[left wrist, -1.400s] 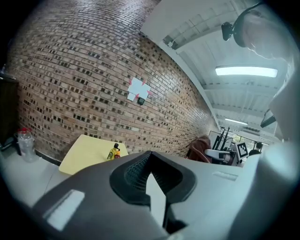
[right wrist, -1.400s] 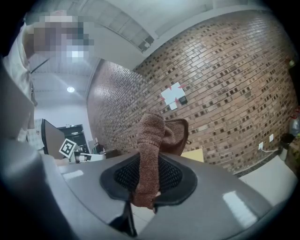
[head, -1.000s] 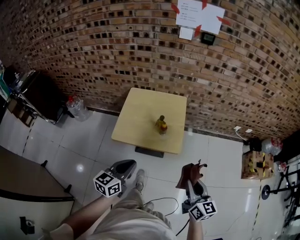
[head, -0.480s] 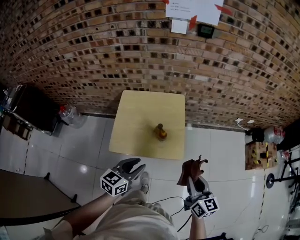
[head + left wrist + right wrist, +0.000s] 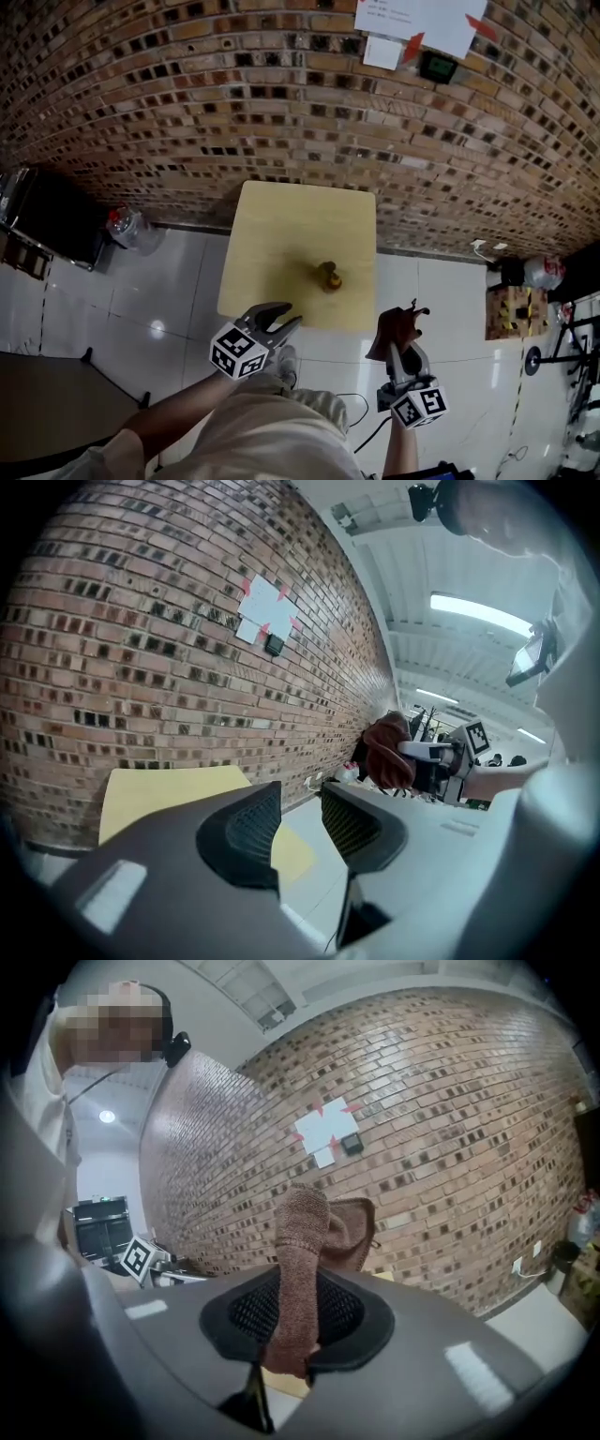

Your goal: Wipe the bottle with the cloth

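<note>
My left gripper's (image 5: 300, 822) jaws stand apart, with only air between their ribbed pads. My right gripper's (image 5: 298, 1321) jaws are clamped together on the brown cloth (image 5: 305, 1241). Its folded body rises straight up out of the pinch, and a flap hangs over behind.

Only the head view shows the bottle (image 5: 329, 275). It stands upright on the yellow counter (image 5: 281, 225), right of the counter's middle and towards its near edge, with nothing touching it. That view also places both of my grippers off the counter on its near side, above the white tiled floor (image 5: 169, 281). The left one is just short of the near edge, and the right one is out past the near right corner. Both are well apart from the bottle.

The left gripper view looks across the counter's top to the brick wall (image 5: 187, 94) behind it. It also takes in my right gripper from the side, with the cloth bunched at its tip. The right gripper view is mostly cloth and wall, with the white papers (image 5: 323, 1129) taped high on the bricks. It shows the marker cube of my left gripper low on the left.
</note>
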`<state>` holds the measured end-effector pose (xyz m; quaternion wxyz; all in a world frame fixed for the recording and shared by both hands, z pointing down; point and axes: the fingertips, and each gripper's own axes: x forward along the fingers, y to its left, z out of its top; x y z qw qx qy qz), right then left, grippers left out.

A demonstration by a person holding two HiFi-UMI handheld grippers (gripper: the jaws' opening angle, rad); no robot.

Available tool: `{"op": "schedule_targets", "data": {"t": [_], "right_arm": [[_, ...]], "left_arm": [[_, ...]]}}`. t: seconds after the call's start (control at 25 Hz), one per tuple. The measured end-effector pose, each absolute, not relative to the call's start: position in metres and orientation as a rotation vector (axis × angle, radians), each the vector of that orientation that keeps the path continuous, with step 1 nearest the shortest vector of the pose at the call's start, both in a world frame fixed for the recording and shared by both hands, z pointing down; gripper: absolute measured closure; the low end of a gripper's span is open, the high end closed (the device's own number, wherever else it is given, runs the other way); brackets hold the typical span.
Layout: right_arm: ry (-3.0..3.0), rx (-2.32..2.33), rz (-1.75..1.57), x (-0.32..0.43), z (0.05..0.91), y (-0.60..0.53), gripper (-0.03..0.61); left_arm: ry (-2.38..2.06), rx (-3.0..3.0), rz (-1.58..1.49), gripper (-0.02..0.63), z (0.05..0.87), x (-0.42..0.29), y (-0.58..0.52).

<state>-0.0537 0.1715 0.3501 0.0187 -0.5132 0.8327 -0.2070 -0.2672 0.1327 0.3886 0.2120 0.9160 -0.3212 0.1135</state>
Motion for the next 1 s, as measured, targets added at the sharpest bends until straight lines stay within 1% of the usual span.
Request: {"op": "schedule_targets", "data": {"t": [0.24,0.48,0.84,1.0], "right_arm": [[2.585,-1.599,-0.620,-0.069,0.352,0.147,0.500],[2.587,-1.598,-0.619,-0.067,0.356,0.133,0.500],[2.614,-1.524,-0.619,-0.051,0.360,0.097,0.502],[2.611,-1.486,-0.655,-0.034,0.366,0.075,0.502]], "left_arm": [[-0.875,2.534,0.337,0.474,0.402,-0.281,0.111],[-0.850,2.540,0.378,0.471,0.407,-0.279,0.101],[-0.775,2.544,0.476,0.460,0.430,-0.254,0.062],[-0.750,2.582,0.601,0.445,0.444,-0.237,0.038]]}}
